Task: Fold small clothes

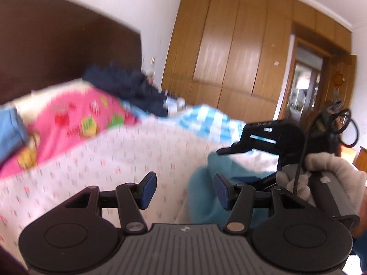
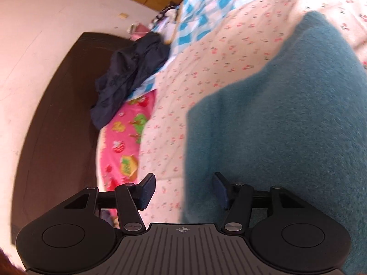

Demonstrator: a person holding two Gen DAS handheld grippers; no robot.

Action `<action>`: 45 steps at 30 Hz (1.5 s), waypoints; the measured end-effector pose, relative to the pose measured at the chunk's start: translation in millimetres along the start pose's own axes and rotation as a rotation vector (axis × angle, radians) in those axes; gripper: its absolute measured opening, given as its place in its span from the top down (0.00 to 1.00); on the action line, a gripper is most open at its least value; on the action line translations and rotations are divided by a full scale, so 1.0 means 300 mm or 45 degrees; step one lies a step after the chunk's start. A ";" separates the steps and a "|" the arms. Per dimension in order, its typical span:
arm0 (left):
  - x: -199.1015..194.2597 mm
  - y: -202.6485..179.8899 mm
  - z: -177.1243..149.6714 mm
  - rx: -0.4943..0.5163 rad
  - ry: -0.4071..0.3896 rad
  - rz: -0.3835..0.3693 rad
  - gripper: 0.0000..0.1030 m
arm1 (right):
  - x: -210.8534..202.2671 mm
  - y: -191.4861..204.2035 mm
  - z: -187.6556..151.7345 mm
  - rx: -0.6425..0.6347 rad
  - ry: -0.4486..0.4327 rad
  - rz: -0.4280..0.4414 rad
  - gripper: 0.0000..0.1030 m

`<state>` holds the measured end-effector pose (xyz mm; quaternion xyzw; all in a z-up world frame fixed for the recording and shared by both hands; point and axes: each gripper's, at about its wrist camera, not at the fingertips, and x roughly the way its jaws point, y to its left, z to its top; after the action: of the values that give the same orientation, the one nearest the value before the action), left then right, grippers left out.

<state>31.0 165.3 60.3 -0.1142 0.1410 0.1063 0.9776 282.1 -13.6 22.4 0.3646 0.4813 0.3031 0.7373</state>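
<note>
A fuzzy teal garment (image 2: 275, 119) lies on the white cherry-print quilt (image 2: 195, 68) of a bed. It fills the right of the right wrist view and shows in the left wrist view (image 1: 204, 197) at lower right. My left gripper (image 1: 184, 190) is open and empty, above the quilt just left of the teal garment. My right gripper (image 2: 184, 190) is open, with the garment's left edge between its fingers; it also shows from the side in the left wrist view (image 1: 220, 152), over the garment, held by a gloved hand.
A dark navy garment (image 2: 128, 75) lies crumpled near the brown headboard (image 2: 62, 119). A pink fruit-print blanket (image 1: 75, 123) and a blue checked sheet (image 1: 206, 119) lie beyond the quilt. Wooden wardrobes (image 1: 240, 45) and a doorway stand behind the bed.
</note>
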 end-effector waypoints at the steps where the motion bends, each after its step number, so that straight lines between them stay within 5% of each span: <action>1: 0.001 -0.013 0.010 0.036 -0.005 -0.018 0.40 | -0.014 0.014 0.008 -0.039 -0.001 0.000 0.48; 5: 0.063 -0.106 -0.004 0.204 0.072 -0.063 0.39 | -0.062 0.106 0.030 -0.357 -0.029 -0.159 0.60; 7: 0.128 -0.131 -0.019 0.184 0.134 -0.109 0.39 | -0.055 0.129 0.029 -0.472 0.011 -0.224 0.73; 9: 0.209 -0.134 -0.045 0.163 0.233 -0.044 0.39 | -0.024 0.132 0.018 -0.549 0.074 -0.292 0.84; 12: 0.260 -0.085 -0.090 0.136 0.339 0.080 0.39 | 0.038 0.116 -0.014 -0.626 0.150 -0.352 0.86; 15: 0.294 -0.024 -0.117 -0.001 0.456 0.099 0.38 | 0.122 0.114 -0.055 -0.682 0.185 -0.373 0.86; 18: 0.307 -0.013 -0.131 -0.002 0.477 0.140 0.38 | 0.189 0.115 -0.085 -0.753 0.179 -0.421 0.90; 23: 0.302 -0.021 -0.142 0.040 0.456 0.180 0.36 | 0.204 0.114 -0.119 -0.818 0.126 -0.459 0.95; 28: 0.238 -0.057 -0.124 0.089 0.318 0.162 0.36 | 0.116 0.184 -0.133 -0.854 0.088 -0.369 0.85; 32: 0.250 -0.087 -0.133 0.147 0.330 0.169 0.37 | 0.133 0.202 -0.176 -0.970 0.181 -0.389 0.87; 37: 0.257 -0.079 -0.138 0.133 0.338 0.166 0.37 | 0.160 0.156 -0.139 -0.783 0.168 -0.390 0.90; 40: 0.244 -0.078 -0.132 0.124 0.303 0.151 0.37 | 0.128 0.184 -0.124 -0.804 0.094 -0.347 0.83; 45: 0.233 -0.091 -0.125 0.145 0.247 0.143 0.37 | 0.194 0.182 -0.079 -0.861 0.116 -0.442 0.84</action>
<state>93.8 142.2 9.7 -0.0602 0.2469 0.1413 0.9568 275.3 68.7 32.7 -0.0002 0.4409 0.3313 0.8341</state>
